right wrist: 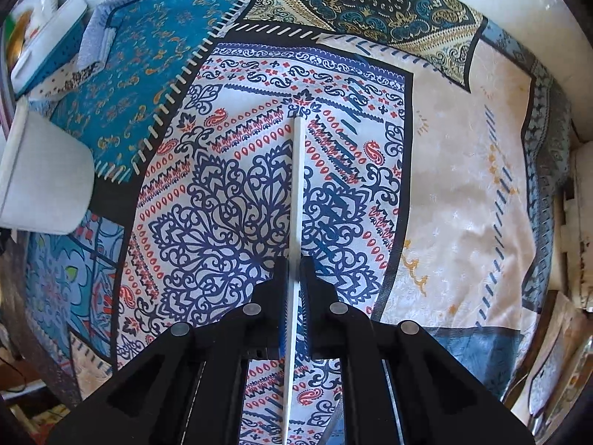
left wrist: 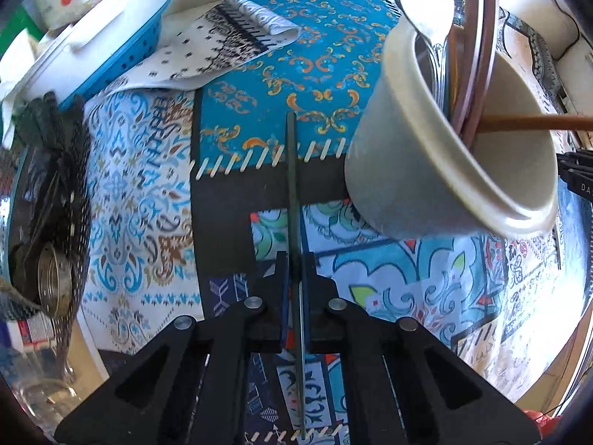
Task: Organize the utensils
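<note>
My left gripper (left wrist: 295, 259) is shut on a thin dark green stick-like utensil (left wrist: 291, 170) that points forward over the patchwork tablecloth. A cream utensil cup (left wrist: 426, 155) stands to its right and holds a metal fork (left wrist: 426, 3), a brown stick (left wrist: 533, 122) and pinkish-brown handles (left wrist: 478, 55). My right gripper (right wrist: 295, 263) is shut on a thin white stick-like utensil (right wrist: 297, 185) held above the cloth. The cream cup (right wrist: 44, 174) shows at the left edge of the right wrist view.
A blue perforated basket with a white lid (left wrist: 111, 44) sits at the back left, next to a folded cloth (left wrist: 237, 33). A dark mesh container with metal items (left wrist: 52, 230) is at the far left. The patterned tablecloth (right wrist: 463, 185) covers the table.
</note>
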Demonstrator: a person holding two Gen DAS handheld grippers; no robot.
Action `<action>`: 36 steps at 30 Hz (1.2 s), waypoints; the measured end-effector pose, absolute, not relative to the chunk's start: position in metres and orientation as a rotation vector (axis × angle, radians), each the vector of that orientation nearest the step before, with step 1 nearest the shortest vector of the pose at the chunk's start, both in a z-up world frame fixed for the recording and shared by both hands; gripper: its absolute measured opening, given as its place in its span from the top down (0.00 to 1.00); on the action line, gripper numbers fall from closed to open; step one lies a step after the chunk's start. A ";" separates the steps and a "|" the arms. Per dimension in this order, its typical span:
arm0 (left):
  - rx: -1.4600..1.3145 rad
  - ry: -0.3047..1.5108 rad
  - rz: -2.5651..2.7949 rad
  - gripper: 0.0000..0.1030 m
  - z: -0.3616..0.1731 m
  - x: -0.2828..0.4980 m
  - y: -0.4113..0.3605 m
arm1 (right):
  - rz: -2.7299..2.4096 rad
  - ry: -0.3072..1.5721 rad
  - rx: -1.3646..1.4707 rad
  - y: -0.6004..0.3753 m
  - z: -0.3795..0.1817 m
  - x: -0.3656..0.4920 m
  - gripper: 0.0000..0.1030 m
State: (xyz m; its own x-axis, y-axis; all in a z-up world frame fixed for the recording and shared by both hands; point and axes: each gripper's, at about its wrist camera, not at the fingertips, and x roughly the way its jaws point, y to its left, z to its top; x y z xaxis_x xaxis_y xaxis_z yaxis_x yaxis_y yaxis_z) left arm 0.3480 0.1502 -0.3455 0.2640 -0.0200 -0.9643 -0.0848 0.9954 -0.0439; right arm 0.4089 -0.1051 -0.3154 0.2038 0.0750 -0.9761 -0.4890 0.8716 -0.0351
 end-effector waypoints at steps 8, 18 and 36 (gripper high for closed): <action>-0.156 1.171 0.108 0.96 -0.306 0.326 0.157 | 0.420 1.245 -0.208 -0.144 -0.278 0.382 0.95; -0.122 0.933 0.187 0.96 -0.237 0.304 0.153 | 0.446 1.069 -0.070 -0.160 -0.207 0.358 0.95; -0.245 0.594 0.172 0.96 -0.128 0.287 0.160 | 0.580 0.701 0.081 -0.101 -0.107 0.338 0.95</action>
State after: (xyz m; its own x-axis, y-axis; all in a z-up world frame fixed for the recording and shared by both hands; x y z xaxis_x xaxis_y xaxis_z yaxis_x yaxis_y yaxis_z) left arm 0.2866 0.1603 -0.1278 0.8156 0.0893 -0.5716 -0.2297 0.9568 -0.1783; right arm 0.3385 -0.1006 -0.1066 0.6142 0.5289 -0.5857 -0.4757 0.8403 0.2600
